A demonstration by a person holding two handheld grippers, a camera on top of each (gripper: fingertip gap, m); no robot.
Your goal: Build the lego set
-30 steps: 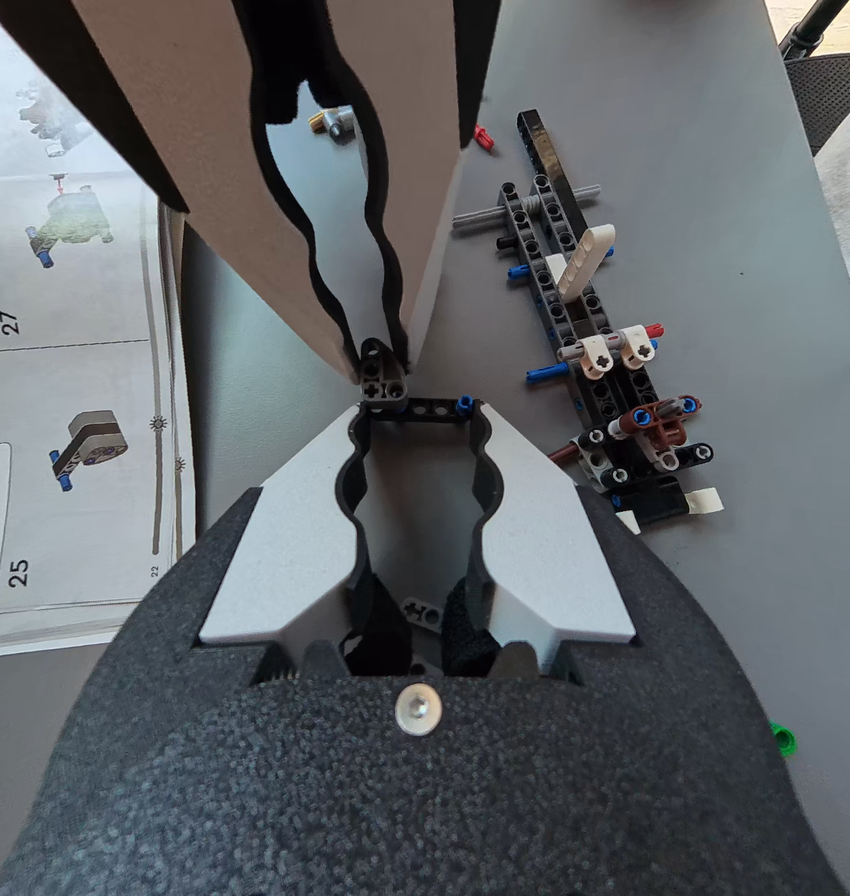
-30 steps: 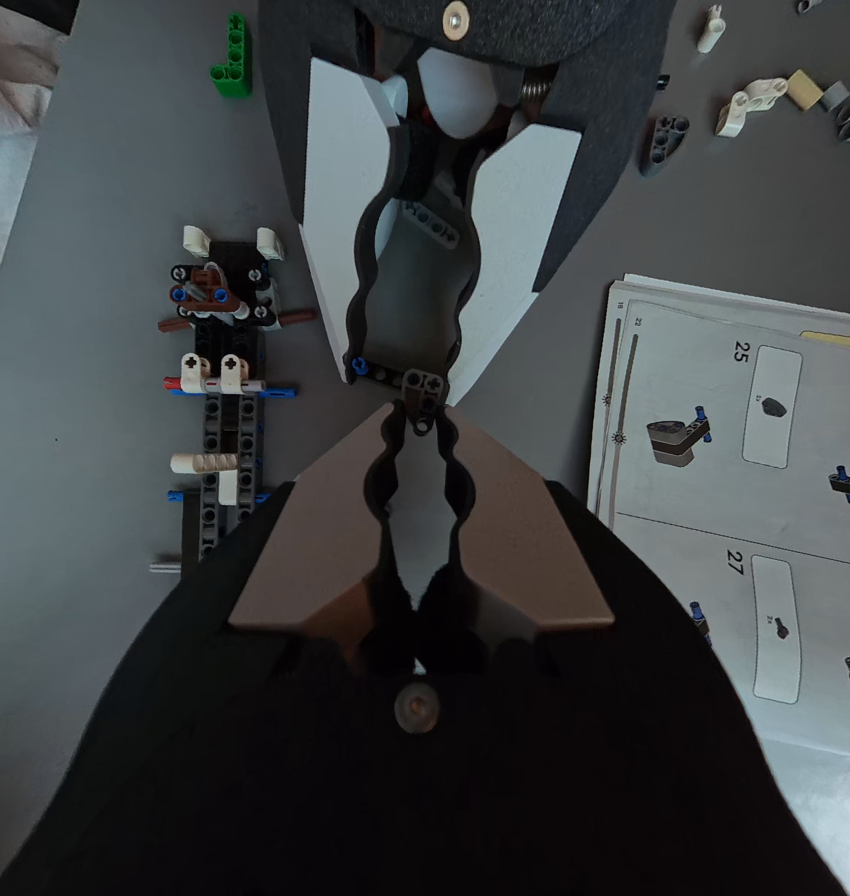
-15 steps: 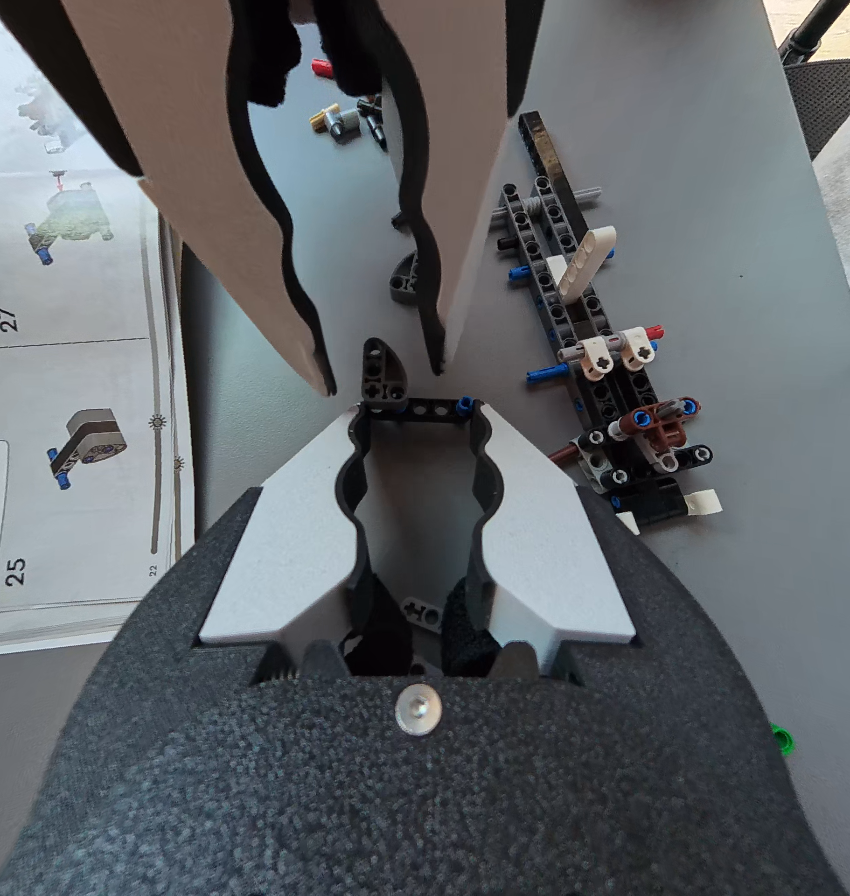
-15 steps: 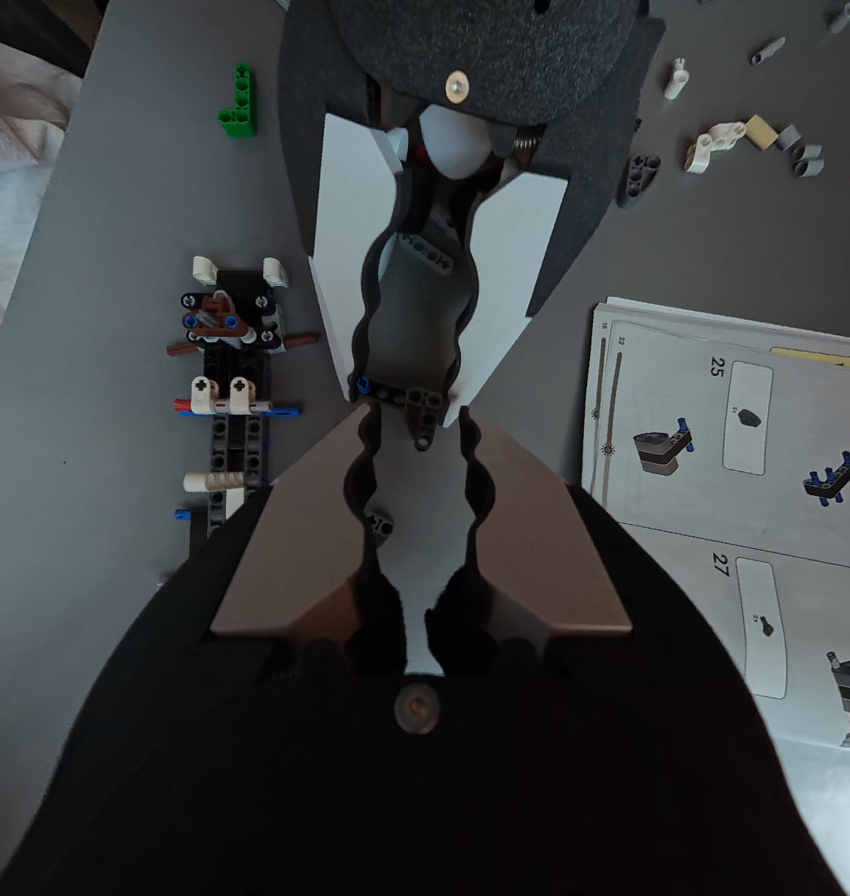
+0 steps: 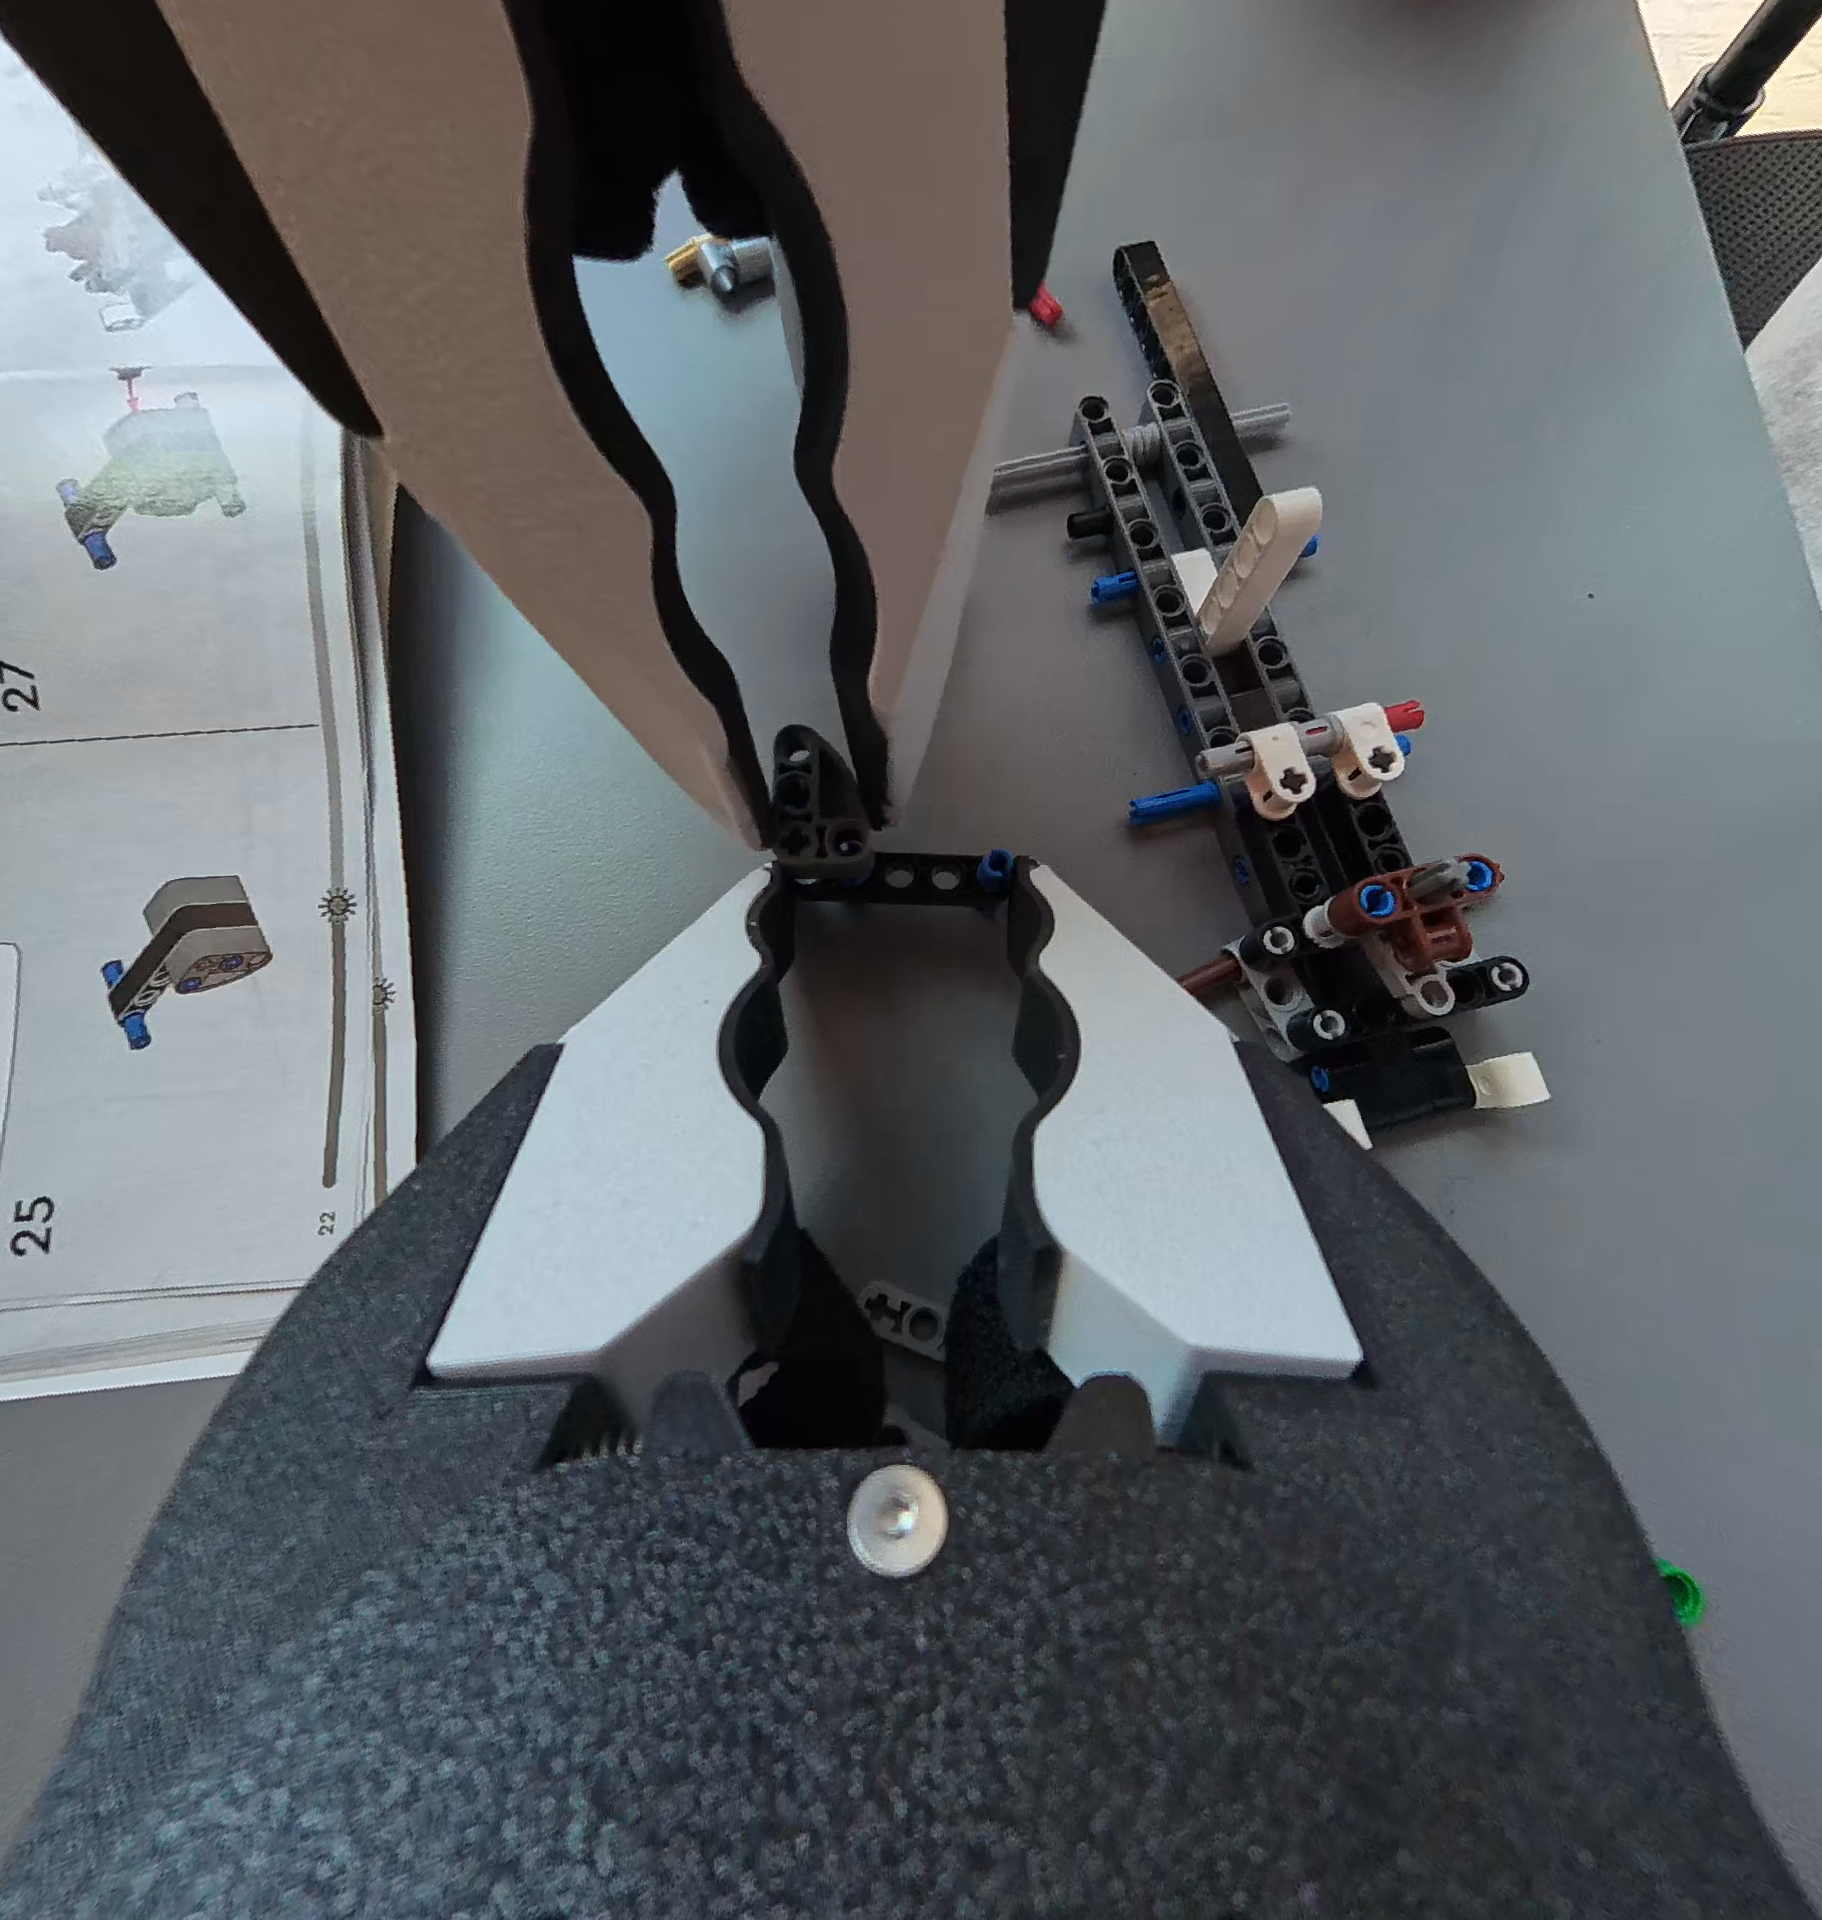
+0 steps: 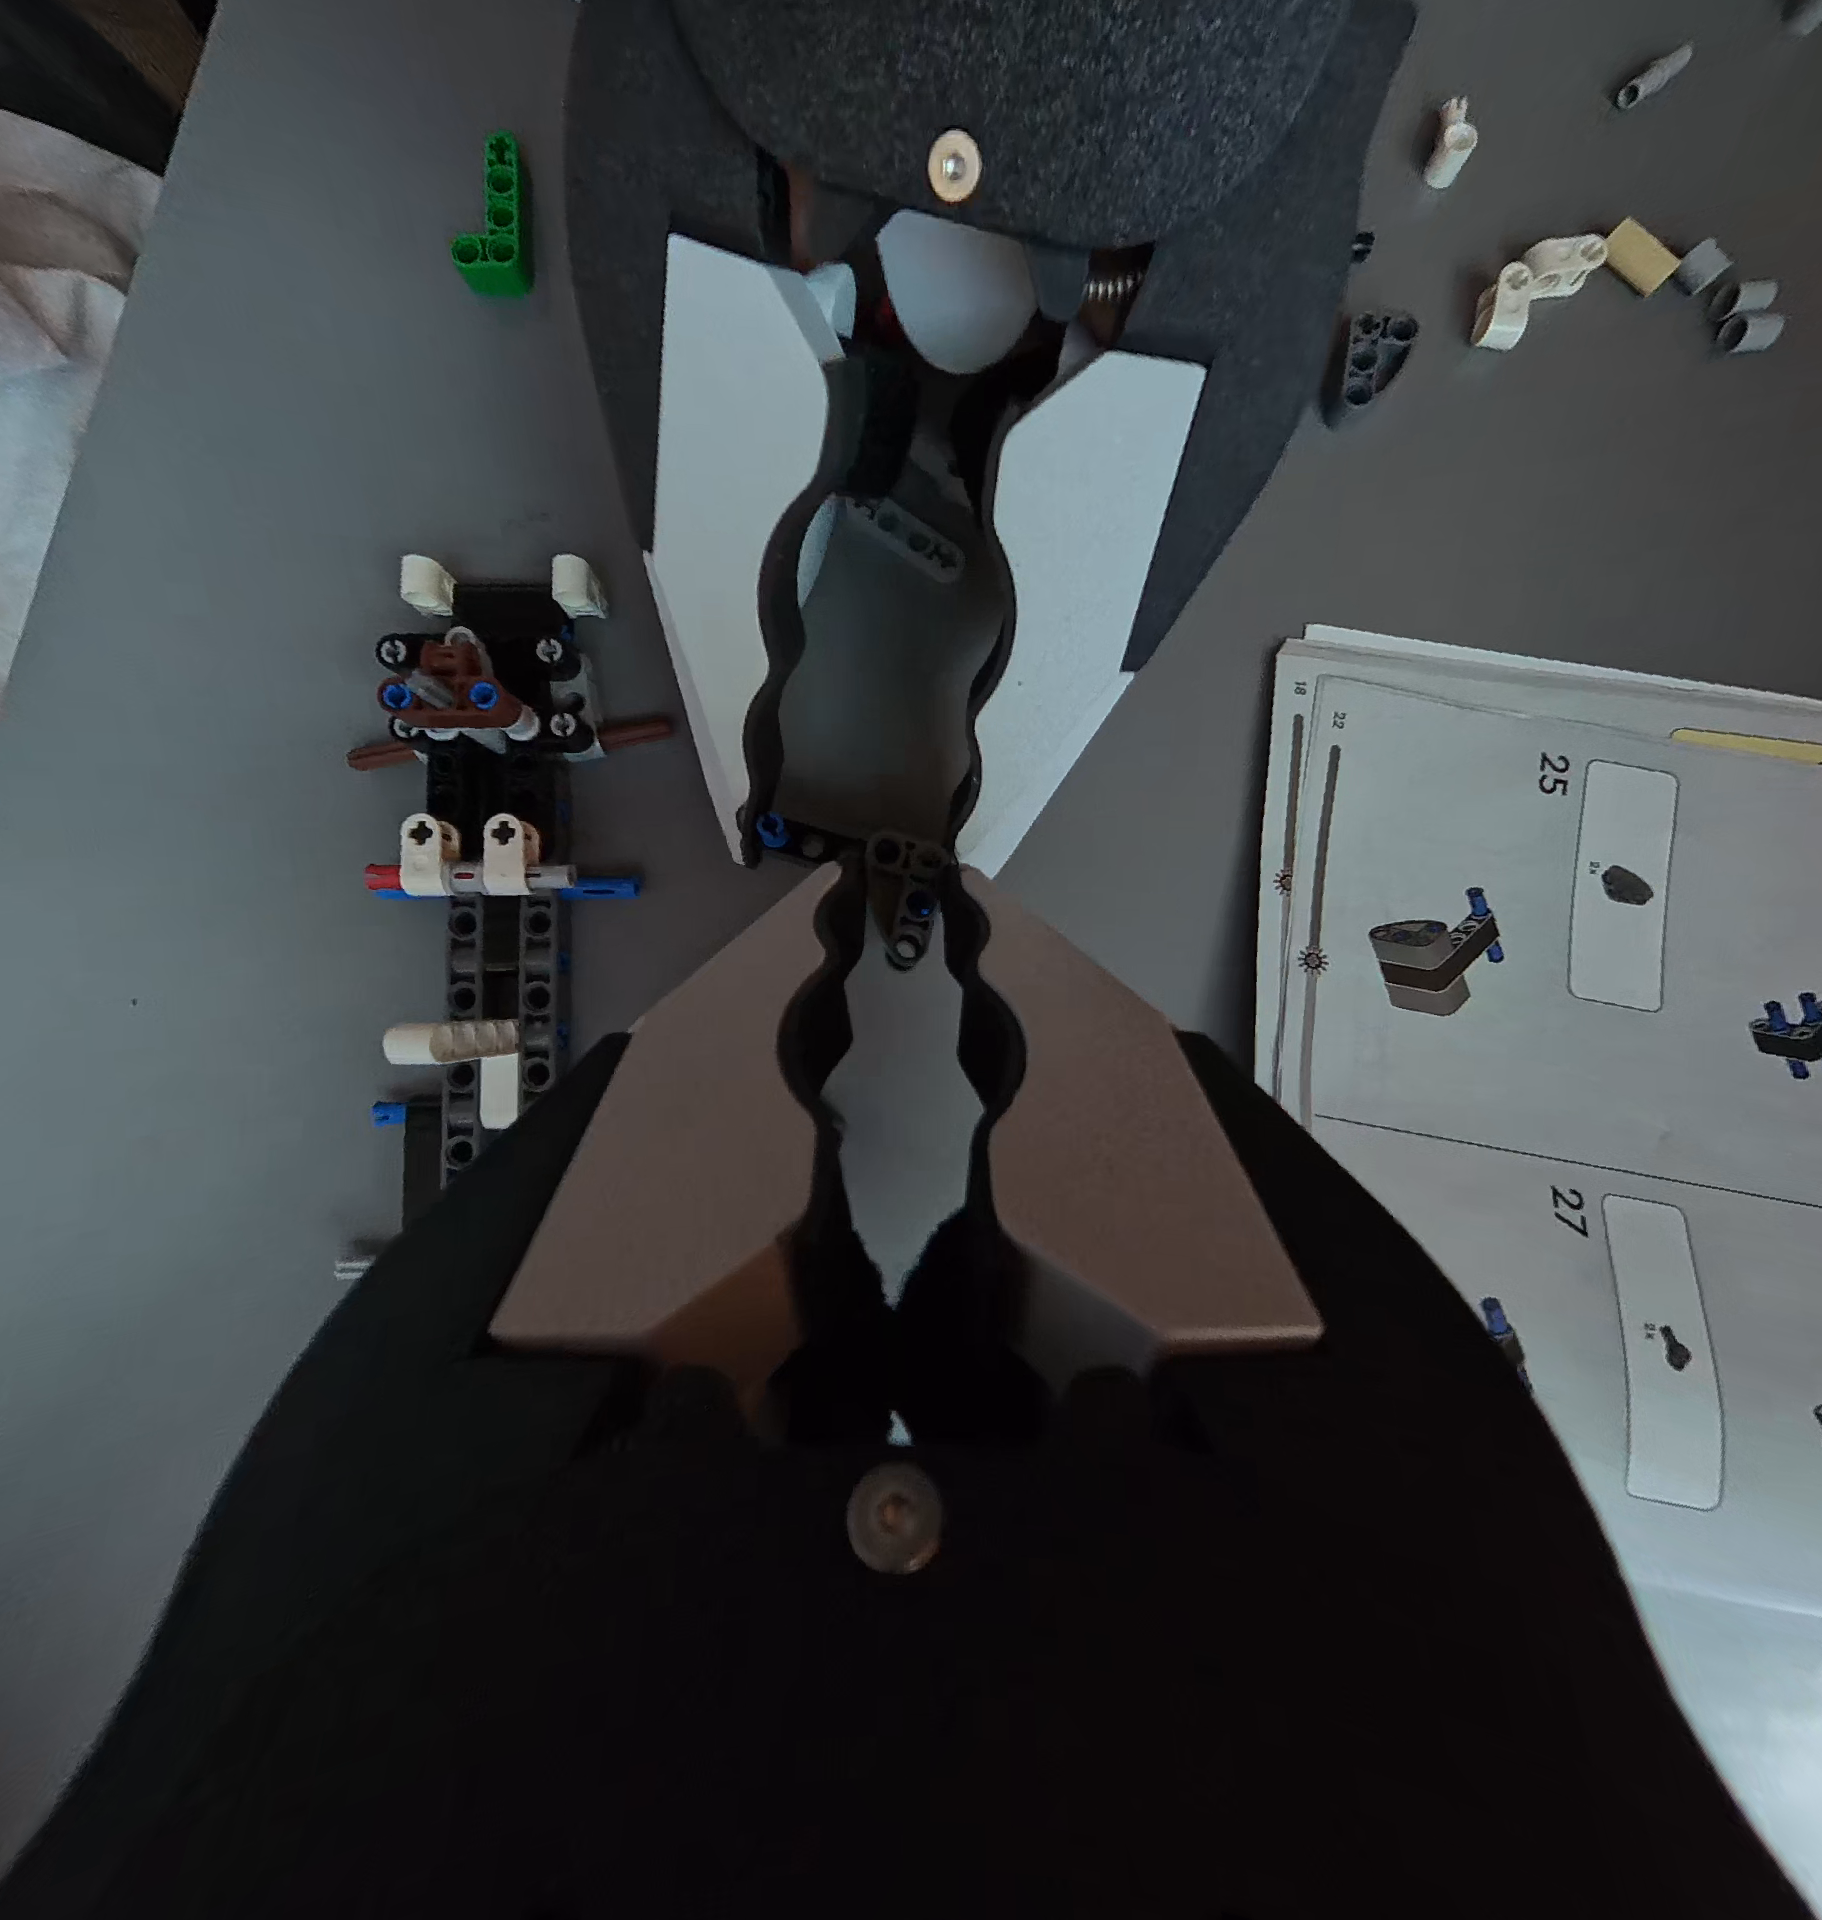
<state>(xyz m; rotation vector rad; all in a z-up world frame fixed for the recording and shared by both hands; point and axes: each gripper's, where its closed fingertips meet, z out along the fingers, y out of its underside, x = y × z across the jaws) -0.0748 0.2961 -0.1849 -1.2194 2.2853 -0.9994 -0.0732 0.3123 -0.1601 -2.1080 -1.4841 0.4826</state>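
Two grippers are meeting tip to tip over the grey tabletop (image 5: 1406, 260), and I am watching both wrist views. My left gripper (image 5: 894, 873), with white fingers, is reaching forward and clenching a short black plastic beam with round holes and a blue pin (image 5: 922, 878) crosswise, end to end between its tips. My right gripper (image 6: 896, 904), with tan fingers, is coming from the opposite side, angling down and squeezing a small dark wedge-shaped holed plastic piece (image 6: 904, 899), which is touching the beam's end nearer the open instruction booklet (image 5: 159, 831). Beside them a long grey and black beam assembly (image 5: 1271, 727) is lying flat.
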